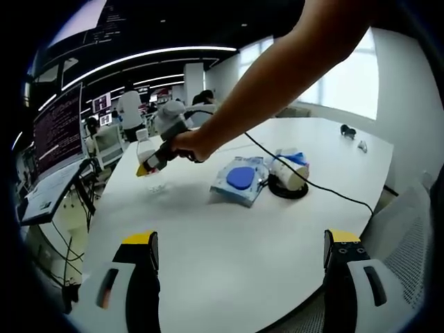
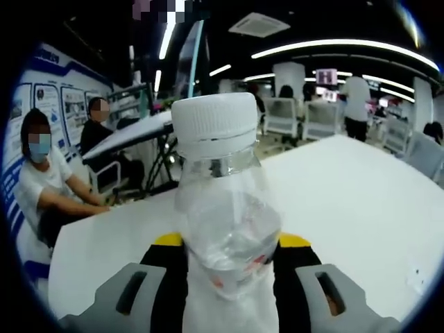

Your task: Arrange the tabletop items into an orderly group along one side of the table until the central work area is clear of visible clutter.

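Note:
A clear plastic bottle (image 2: 229, 229) with a white cap (image 2: 213, 123) stands upright between the yellow-tipped jaws of my right gripper (image 2: 230, 258), which is shut on its body. In the left gripper view that right gripper (image 1: 150, 164), held by a person's hand, carries the bottle (image 1: 143, 146) above the far left part of the white table (image 1: 208, 236). My left gripper (image 1: 239, 251) hangs low over the table's near side, jaws wide open with nothing between them. A blue and white packet (image 1: 239, 180) lies mid-table beside a white roll (image 1: 289, 170) on a black disc.
A black cable (image 1: 326, 191) runs from the hand across the table past the roll. Two small dark items (image 1: 347, 130) lie near the far right edge. Monitors (image 1: 59, 132) stand off the left edge. Two seated people (image 2: 41, 187) are beyond the table's far corner.

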The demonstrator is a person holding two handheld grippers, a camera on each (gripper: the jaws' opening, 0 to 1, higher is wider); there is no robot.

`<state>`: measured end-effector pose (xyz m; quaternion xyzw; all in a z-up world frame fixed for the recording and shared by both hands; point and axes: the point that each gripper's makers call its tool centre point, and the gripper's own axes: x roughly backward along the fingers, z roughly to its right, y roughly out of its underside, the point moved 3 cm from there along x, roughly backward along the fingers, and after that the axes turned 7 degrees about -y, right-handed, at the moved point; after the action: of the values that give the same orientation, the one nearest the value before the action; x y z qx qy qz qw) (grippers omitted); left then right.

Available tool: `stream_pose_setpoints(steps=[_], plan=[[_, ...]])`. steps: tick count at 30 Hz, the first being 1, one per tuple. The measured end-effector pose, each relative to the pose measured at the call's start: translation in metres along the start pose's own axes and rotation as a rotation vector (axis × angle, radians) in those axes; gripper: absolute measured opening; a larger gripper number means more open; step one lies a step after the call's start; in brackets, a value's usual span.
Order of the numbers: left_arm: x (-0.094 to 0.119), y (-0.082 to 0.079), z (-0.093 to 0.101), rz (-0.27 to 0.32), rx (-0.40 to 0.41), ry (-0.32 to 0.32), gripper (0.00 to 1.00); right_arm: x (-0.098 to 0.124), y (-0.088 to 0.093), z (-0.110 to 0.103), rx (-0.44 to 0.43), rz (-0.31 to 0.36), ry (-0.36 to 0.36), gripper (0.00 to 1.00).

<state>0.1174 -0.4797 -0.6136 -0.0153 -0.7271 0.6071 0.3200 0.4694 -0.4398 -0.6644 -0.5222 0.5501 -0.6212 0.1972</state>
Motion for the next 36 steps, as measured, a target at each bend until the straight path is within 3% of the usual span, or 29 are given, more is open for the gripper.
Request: stream_pose_setpoints(steps=[8,18,27,36], plan=[[0.000,0.000,0.000,0.003,-0.002,0.001,1.00,-0.002,-0.005,-0.003,0.004,0.010,0.004,0.58],[0.001,-0.001,0.002,0.005,-0.018,0.005,1.00,0.017,0.005,-0.006,-0.019,-0.008,0.022,0.63],[0.001,-0.001,0.005,0.008,-0.034,0.017,1.00,0.061,0.026,-0.012,-0.046,0.020,0.052,0.69],[0.001,-0.002,0.006,0.012,-0.038,0.025,1.00,0.113,0.048,-0.034,-0.054,0.026,0.073,0.79]])
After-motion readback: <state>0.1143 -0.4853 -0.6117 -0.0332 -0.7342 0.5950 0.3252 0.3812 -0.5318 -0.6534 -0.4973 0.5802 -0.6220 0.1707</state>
